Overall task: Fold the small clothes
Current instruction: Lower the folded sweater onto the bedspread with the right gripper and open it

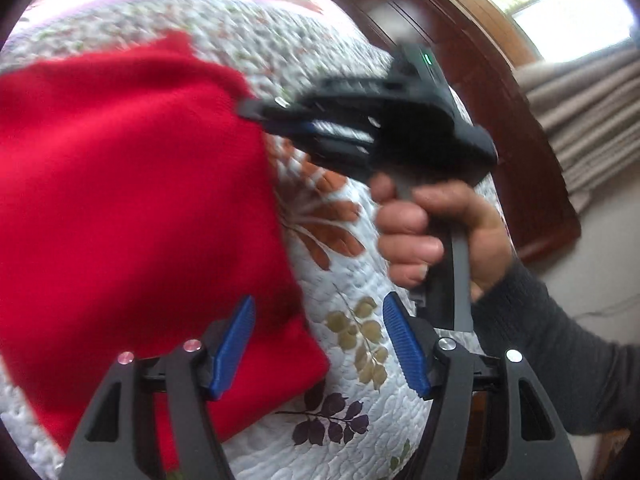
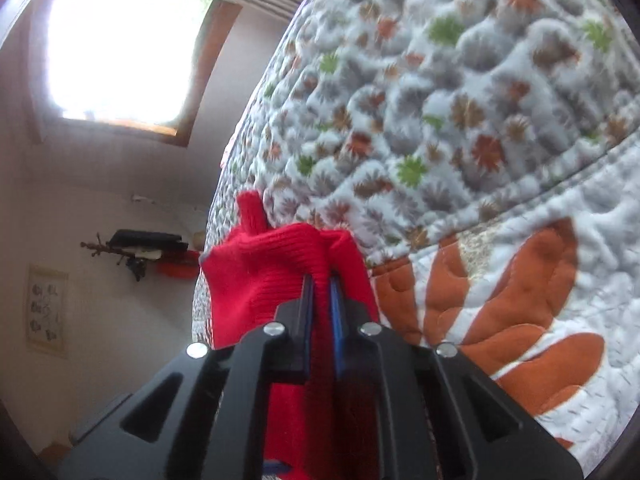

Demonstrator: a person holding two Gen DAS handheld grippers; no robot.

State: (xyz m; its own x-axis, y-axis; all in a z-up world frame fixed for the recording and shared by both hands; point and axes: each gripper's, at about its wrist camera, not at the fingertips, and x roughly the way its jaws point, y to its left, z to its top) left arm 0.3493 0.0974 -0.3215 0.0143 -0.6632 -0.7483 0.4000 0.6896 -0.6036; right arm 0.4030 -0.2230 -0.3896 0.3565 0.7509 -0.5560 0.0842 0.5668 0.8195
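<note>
Right claw [image 2: 320,292] clenched on the red knit garment [image 1: 132,184] at its 3 o'clock edge; left claw [image 1: 320,344] released above the quilt [image 1: 344,280]

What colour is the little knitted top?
Red; the knitted top shows best in the left wrist view.

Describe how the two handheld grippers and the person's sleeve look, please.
Each gripper is matte black with triangular cut-outs, silver round pins and ribbed blue pads. The right gripper has a black pistol-like body, a grey handle and a small green light. The hand on it wears a dark grey knit sleeve.
</note>
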